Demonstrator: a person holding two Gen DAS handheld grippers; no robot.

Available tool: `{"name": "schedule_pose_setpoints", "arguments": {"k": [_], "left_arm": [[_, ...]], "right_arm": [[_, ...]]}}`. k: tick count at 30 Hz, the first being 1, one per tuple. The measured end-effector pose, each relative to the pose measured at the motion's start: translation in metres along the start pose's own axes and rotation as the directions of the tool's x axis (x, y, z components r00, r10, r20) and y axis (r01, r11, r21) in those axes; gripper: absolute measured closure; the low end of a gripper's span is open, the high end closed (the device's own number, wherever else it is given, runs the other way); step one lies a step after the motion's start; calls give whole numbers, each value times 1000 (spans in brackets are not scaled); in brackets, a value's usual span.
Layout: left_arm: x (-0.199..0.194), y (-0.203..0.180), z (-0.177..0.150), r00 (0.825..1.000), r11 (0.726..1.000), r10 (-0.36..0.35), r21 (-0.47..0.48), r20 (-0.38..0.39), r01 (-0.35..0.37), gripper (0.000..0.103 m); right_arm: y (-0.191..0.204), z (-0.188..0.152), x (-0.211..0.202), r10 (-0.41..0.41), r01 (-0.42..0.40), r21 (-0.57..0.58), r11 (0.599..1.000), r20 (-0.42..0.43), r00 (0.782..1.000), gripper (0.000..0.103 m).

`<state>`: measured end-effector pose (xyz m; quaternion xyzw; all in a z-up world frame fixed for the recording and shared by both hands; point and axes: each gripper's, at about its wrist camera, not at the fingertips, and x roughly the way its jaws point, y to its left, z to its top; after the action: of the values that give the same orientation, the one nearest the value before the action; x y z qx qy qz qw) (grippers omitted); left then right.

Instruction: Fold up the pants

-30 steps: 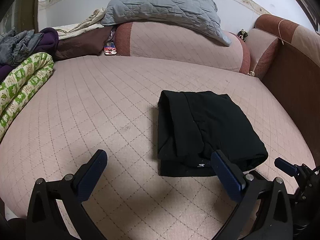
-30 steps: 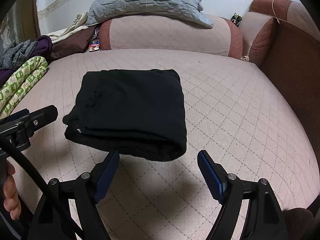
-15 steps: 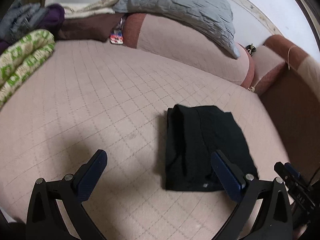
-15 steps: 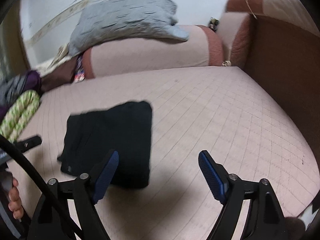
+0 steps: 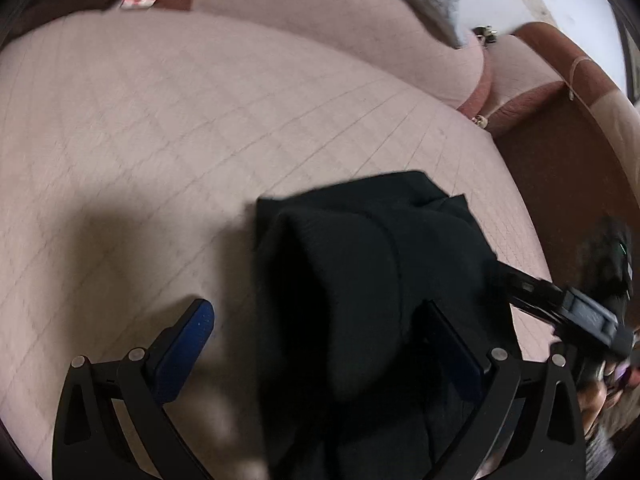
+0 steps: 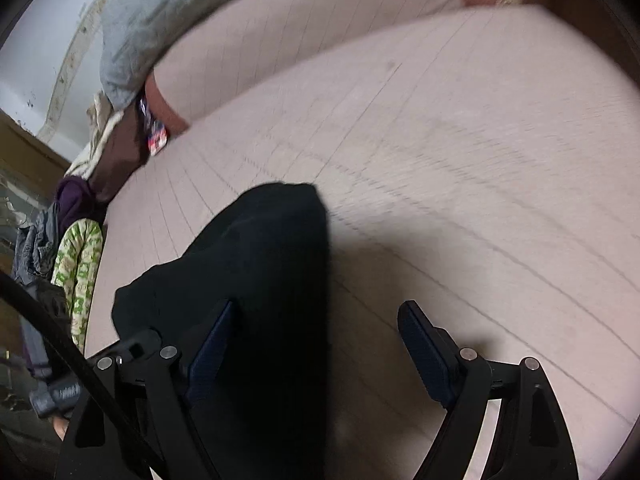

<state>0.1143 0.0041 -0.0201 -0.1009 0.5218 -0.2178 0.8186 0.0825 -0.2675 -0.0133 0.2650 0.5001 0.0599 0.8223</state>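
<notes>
The folded black pants (image 5: 360,280) lie on the pink quilted sofa seat (image 5: 160,120). My left gripper (image 5: 320,344) is open and hovers close over the pants' near edge, with the pants between its blue pads. My right gripper (image 6: 316,344) is also open, just over the right edge of the pants (image 6: 260,280). Neither holds anything. The right gripper's body shows at the right of the left wrist view (image 5: 580,312). Both views are motion-blurred.
A grey pillow (image 6: 160,12) rests on the pink backrest (image 5: 320,12). A brown armrest (image 5: 560,140) stands at the right. A green patterned blanket (image 6: 78,264) and dark clothes (image 6: 72,200) are piled at the left edge of the seat.
Both grippers have tilted down and moved in close over the folded pants, which now fill the lower middle of both views. The pants have not moved on the seat.
</notes>
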Motion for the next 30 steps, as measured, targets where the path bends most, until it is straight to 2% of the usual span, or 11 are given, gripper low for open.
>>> {"name": "schedule_pose_setpoints", "arguments": {"k": [2, 3, 5, 7, 9, 13, 18, 22, 24, 27, 30], "left_arm": [[4, -7, 0, 1000, 999, -19, 47, 1, 18, 3], [4, -8, 0, 1000, 998, -28, 63, 4, 27, 26], [3, -12, 3, 997, 995, -69, 71, -17, 70, 42], [0, -13, 5, 995, 993, -98, 61, -22, 99, 53], [-4, -12, 9, 993, 992, -115, 43, -23, 116, 60], [-11, -5, 19, 986, 986, -165, -9, -11, 164, 64], [-15, -6, 39, 985, 986, -166, -19, 42, 166, 64], [-10, -1, 52, 992, 993, -110, -41, 65, 113, 57], [-2, 6, 54, 997, 997, -62, -53, 56, 65, 55], [1, 23, 55, 996, 991, -88, -100, 27, 90, 46], [-15, 30, 59, 993, 987, -97, -125, 60, 104, 46]], "right_arm": [[5, 10, 14, 8, -8, -17, 1000, 0, 1000, 16], [9, 14, 17, 11, -11, -25, 1000, -3, 1000, 18], [17, 22, 23, 52, -53, -33, 998, -40, 998, 54], [29, 25, 25, 40, -44, -67, 997, -66, 997, 73], [43, 25, 18, 28, -35, -123, 992, -59, 998, 81], [60, 33, 1, 38, -40, -141, 989, -14, 999, 84], [80, 51, -16, 22, -12, -177, 984, 54, 998, 85], [77, 67, -5, -16, 25, -157, 987, 57, 998, 84], [69, 71, 15, -75, 78, -139, 987, 22, 997, 76], [50, 71, 35, -164, 164, -63, 984, -1, 986, 61], [38, 68, 24, -141, 141, 8, 990, 25, 990, 53]]}}
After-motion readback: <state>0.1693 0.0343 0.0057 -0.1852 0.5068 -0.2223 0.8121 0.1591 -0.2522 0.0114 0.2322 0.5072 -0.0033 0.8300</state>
